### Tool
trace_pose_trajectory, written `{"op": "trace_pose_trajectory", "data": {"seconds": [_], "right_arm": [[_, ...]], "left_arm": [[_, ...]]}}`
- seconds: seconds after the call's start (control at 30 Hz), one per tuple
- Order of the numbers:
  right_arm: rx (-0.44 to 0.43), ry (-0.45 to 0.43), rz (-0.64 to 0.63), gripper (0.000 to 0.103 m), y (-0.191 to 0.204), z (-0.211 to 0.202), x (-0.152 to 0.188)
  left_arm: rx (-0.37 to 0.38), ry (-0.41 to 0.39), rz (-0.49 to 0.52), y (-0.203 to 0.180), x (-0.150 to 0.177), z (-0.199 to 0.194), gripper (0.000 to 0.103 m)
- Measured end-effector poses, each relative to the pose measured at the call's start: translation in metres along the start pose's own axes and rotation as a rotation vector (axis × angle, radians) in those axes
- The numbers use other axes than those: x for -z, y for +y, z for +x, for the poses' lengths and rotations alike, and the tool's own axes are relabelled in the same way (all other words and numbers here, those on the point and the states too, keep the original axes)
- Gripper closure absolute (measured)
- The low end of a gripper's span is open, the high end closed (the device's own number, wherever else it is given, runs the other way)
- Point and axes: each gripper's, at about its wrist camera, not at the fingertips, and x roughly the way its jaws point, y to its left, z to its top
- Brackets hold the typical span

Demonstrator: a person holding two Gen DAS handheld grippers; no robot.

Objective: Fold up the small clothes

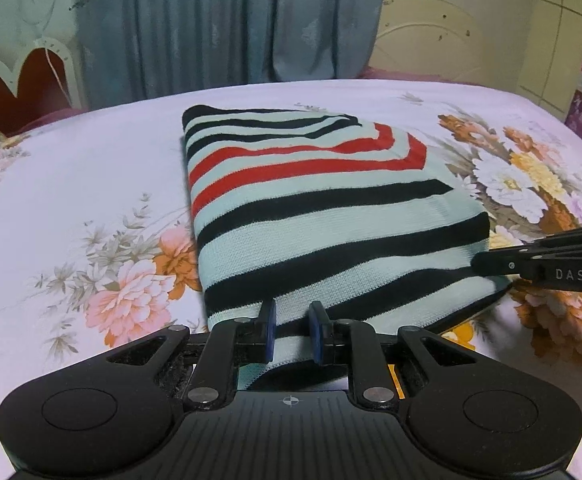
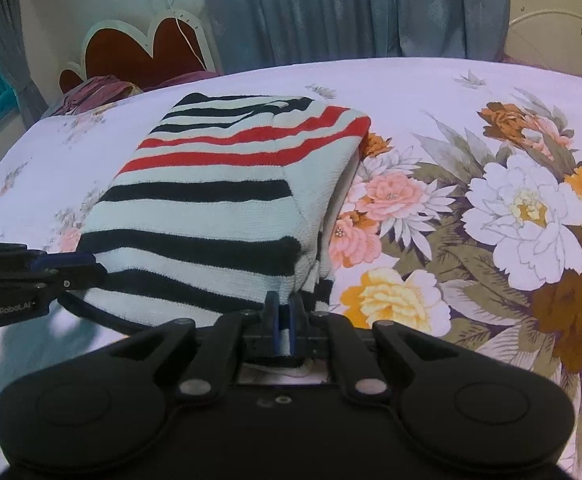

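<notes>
Knitted in pale mint with black and red stripes, the folded sweater (image 1: pixel 311 208) lies flat on the flowered bedsheet (image 1: pixel 91 184). Its near hem runs between the pads of the left gripper (image 1: pixel 292 330), which seem to pinch it. The right gripper (image 2: pixel 285 322) is clamped tight on the hem's other corner. Blue curtains (image 1: pixel 227 20) hang behind the bed.

Two wrist cameras, each looking forward and down along its gripper, close over the bed (image 1: pixel 91 168), both sharing the striped garment (image 1: pixel 315 208).
</notes>
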Motion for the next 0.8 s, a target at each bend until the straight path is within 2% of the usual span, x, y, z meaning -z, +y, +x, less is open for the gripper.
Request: {"op": "trace_pose_trajectory", "data": {"seconds": [0.27, 0.47, 0.53, 0.57, 0.6, 0.63, 0.67, 0.7, 0.77, 0.8], "right_arm": [[-0.009, 0.000, -0.005, 0.099, -0.001, -0.001, 0.000], [-0.005, -0.013, 0.002, 0.099, -0.001, -0.002, 0.003], [-0.004, -0.009, 0.009, 0.096, -0.001, -0.002, 0.002], [-0.014, 0.002, 0.016, 0.087, -0.002, -0.003, 0.000], [-0.027, 0.013, 0.035, 0.061, -0.004, -0.008, -0.005], [-0.028, -0.001, 0.062, 0.039, -0.007, -0.015, -0.008], [-0.022, -0.048, 0.083, 0.015, -0.012, -0.025, -0.008], [-0.037, -0.101, 0.088, 0.024, -0.018, -0.035, -0.008], [-0.067, -0.074, 0.136, 0.039, -0.033, -0.036, -0.017], [-0.084, -0.061, 0.170, 0.040, -0.041, -0.034, -0.021]], "left_arm": [[-0.058, 0.014, 0.003, -0.010, -0.002, 0.001, 0.084], [-0.075, 0.016, 0.037, -0.016, -0.001, 0.001, 0.084], [-0.068, 0.027, 0.041, -0.016, -0.005, -0.003, 0.084], [-0.068, 0.026, 0.047, -0.017, -0.008, -0.007, 0.075], [-0.073, 0.012, 0.052, -0.017, -0.009, -0.013, 0.031], [-0.093, -0.022, 0.055, -0.016, -0.010, -0.020, 0.008], [-0.114, -0.091, 0.062, -0.014, -0.010, -0.029, 0.001], [-0.109, -0.112, 0.061, -0.010, -0.012, -0.033, 0.001], [-0.077, -0.097, 0.018, 0.003, -0.018, -0.032, 0.001], [-0.068, -0.096, 0.001, 0.009, -0.021, -0.029, 0.001]]}}
